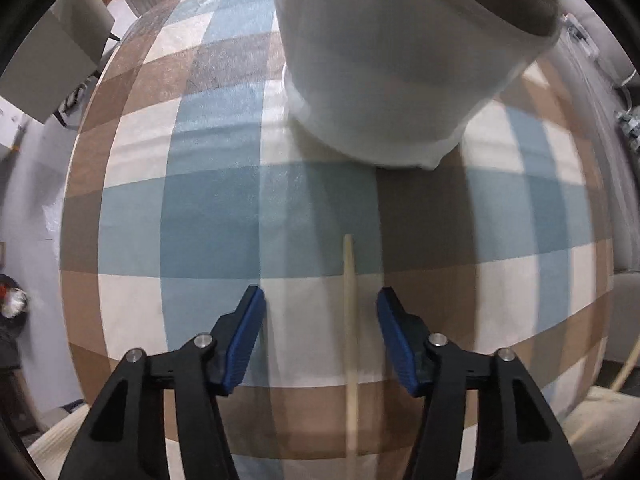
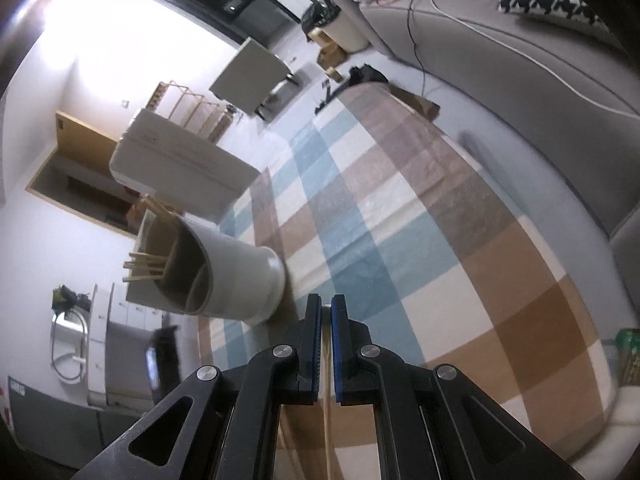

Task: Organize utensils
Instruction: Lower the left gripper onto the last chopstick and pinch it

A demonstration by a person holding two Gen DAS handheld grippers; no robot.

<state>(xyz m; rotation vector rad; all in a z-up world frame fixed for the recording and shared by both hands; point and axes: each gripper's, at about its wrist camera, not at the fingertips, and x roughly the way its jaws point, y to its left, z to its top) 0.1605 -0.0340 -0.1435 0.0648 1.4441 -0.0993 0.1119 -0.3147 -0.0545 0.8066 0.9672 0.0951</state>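
A cup (image 2: 224, 276) stands on the table (image 2: 400, 216) with sticks (image 2: 146, 266) in it. One stick (image 1: 351, 320) lies on the table, in front of the cup, between the left gripper's (image 1: 320, 312) fingers.

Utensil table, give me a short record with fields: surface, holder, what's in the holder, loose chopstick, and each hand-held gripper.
surface: checked tablecloth in blue, brown and cream
holder: white utensil holder, standing on the cloth
holder contents: wooden chopsticks sticking out
loose chopstick: chopstick lying on the cloth
left hand-held gripper: open, astride the loose chopstick, pads not touching it
right hand-held gripper: shut on a thin wooden stick
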